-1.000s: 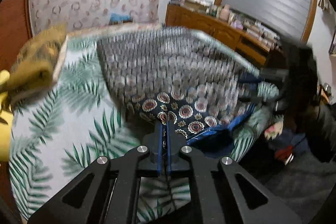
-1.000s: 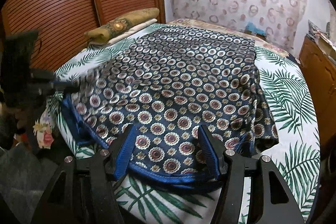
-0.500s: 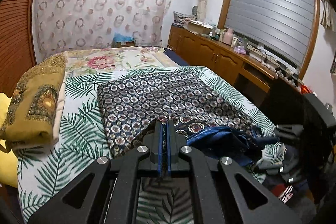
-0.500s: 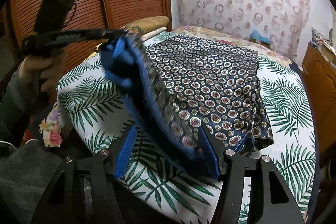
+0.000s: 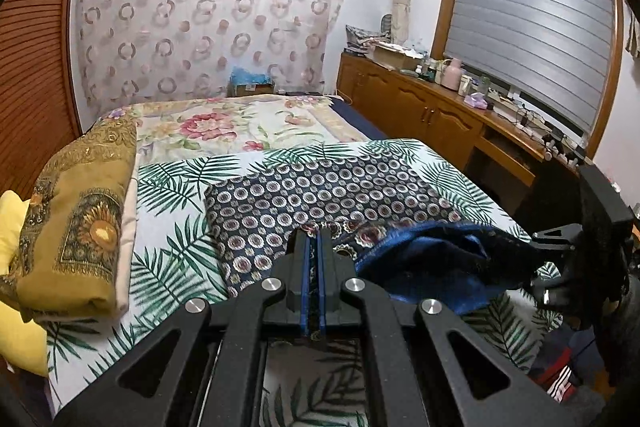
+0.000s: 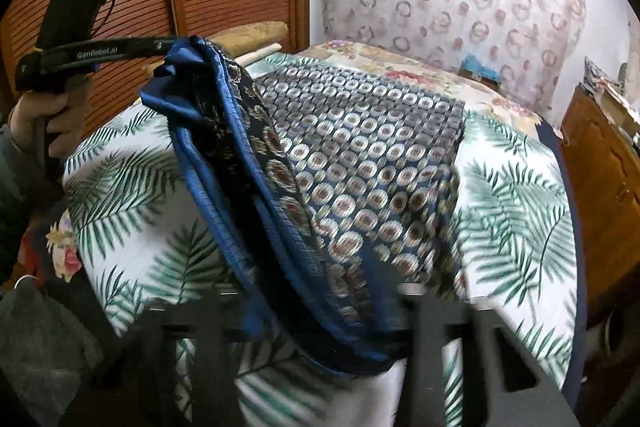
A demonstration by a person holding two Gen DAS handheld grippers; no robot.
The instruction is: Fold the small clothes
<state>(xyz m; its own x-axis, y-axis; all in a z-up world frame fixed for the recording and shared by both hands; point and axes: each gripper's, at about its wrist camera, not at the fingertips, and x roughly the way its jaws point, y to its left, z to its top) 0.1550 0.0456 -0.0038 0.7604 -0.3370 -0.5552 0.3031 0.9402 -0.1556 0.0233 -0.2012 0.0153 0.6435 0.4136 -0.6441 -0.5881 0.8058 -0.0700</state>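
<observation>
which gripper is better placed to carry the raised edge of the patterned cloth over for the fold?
Left. The left gripper is shut on the patterned cloth, holding its blue-trimmed edge lifted off the bed. The right gripper has its jaws closing at the near hem, too blurred to confirm a grip.

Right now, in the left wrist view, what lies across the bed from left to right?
Yellow pillow → gold folded cloth → bare palm-print sheet → navy patterned garment → its lifted blue edge → right gripper.
</observation>
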